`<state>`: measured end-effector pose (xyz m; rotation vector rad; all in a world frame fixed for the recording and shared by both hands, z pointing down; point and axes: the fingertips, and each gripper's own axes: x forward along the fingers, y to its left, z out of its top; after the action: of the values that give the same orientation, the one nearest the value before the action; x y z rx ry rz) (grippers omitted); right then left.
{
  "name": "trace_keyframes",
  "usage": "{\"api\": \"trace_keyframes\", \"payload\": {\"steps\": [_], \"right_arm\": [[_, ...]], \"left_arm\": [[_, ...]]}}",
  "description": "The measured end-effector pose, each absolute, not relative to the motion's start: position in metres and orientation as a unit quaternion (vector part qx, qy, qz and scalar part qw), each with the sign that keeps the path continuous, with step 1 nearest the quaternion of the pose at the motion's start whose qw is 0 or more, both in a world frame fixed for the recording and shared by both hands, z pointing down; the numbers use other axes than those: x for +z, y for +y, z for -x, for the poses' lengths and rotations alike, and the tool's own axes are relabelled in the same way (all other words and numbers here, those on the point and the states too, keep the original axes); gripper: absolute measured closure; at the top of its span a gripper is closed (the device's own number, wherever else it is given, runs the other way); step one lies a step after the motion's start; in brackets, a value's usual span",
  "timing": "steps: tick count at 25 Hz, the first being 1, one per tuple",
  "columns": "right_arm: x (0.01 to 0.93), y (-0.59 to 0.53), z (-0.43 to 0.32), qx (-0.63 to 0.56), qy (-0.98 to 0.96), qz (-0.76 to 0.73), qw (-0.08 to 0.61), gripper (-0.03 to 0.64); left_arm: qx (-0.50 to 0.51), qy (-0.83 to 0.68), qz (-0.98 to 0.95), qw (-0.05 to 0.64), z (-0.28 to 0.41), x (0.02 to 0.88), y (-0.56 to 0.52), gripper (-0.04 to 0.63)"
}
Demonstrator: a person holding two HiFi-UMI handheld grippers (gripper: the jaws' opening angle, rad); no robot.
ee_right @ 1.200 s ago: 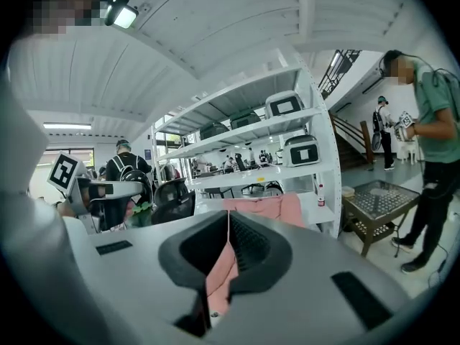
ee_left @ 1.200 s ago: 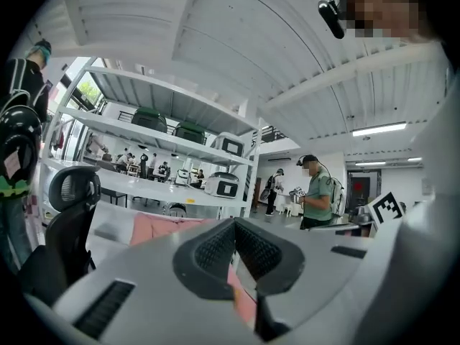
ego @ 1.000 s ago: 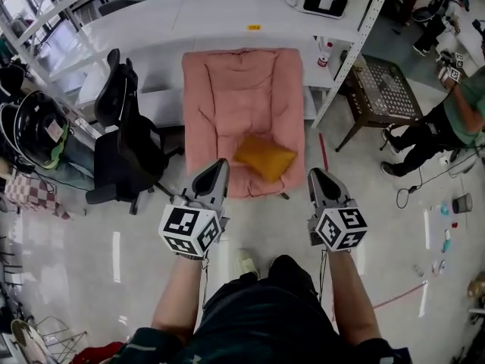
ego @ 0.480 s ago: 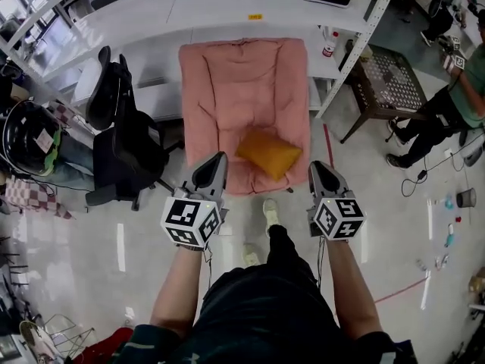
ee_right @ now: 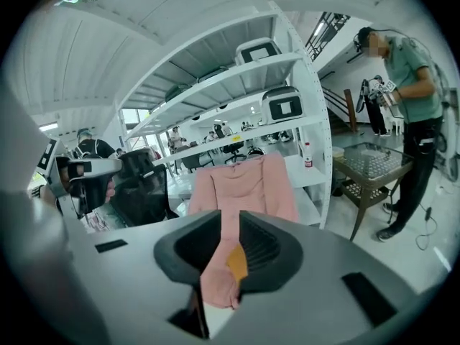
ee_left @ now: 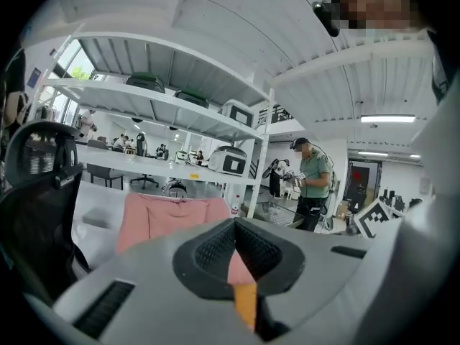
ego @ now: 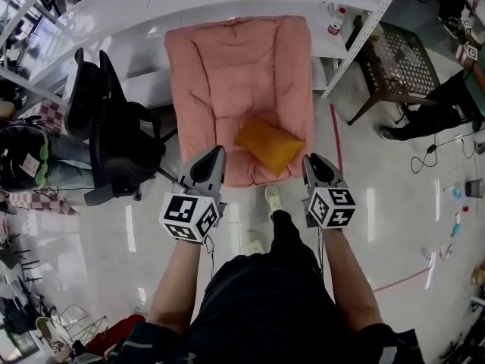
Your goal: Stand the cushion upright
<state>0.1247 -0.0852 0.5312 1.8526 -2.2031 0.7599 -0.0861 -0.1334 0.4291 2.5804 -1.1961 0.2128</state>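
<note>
Pink armchair [ego: 239, 74]: cushion [ego: 269, 144] flat, long axis diagonal

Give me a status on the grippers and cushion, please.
Left gripper shut, empty. Right gripper just opening, empty. Orange cushion lying on pink chair. Nothing blocking.

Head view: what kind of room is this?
Probably a lab or workshop: long white metal shelves, boxy white machines on them, and a black office chair beside the pink lounge chair.
</note>
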Motion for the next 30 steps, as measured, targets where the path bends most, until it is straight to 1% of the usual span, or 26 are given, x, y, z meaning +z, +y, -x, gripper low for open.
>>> {"api": "trace_keyframes", "payload": {"steps": [7,15,21,26,30], "right_arm": [[0.607,-0.111,-0.143,0.307,-0.725,-0.607,0.112,0.537],[0.691,-0.137,-0.149,0.392,-0.698,-0.587,0.125,0.48],[0.748,-0.152,-0.153,0.448,-0.671,-0.577,0.126,0.442],[0.794,-0.156,-0.151,0.506,-0.635,-0.571,0.123,0.41],[0.823,-0.161,-0.147,0.542,-0.612,-0.563,0.121,0.399]], "left_arm": [[0.106,-0.412,-0.892,0.154,0.06,0.472,-0.168,0.589],[0.15,-0.408,-0.882,0.182,0.041,0.525,-0.207,0.589],[0.178,-0.394,-0.879,0.2,0.014,0.561,-0.224,0.589],[0.193,-0.398,-0.87,0.22,0.009,0.58,-0.235,0.589],[0.205,-0.409,-0.86,0.227,0.014,0.593,-0.246,0.589]]}}
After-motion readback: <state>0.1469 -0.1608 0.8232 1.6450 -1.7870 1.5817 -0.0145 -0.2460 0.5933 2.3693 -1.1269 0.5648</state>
